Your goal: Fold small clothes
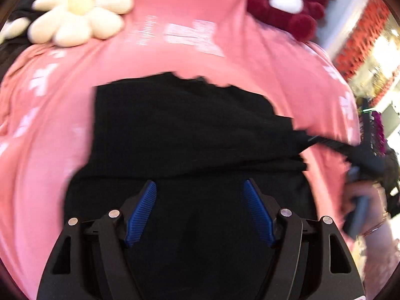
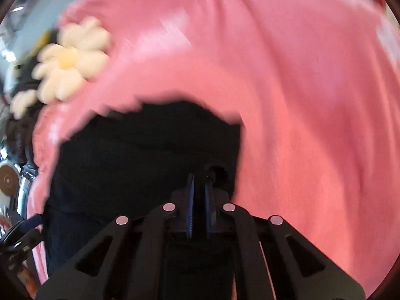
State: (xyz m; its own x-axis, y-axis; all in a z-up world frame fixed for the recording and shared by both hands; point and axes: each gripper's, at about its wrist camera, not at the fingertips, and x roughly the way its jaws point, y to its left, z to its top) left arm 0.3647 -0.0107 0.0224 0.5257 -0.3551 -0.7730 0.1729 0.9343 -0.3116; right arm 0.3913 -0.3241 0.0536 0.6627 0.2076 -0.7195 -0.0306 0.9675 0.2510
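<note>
Stage: black knit garment lying part-folded on pink sheet, folds remaining | left tool gaping empty above it | right tool pinching its edge.

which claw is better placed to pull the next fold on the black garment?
Right, probably. The right claw is shut on the black garment's edge, and the left view shows cloth drawn taut toward it. The left claw hangs open above the garment, gripping nothing.

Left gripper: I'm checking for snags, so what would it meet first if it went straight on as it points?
Most likely the black garment: the left gripper, open, points down at it, though blur hides the gap.
</note>
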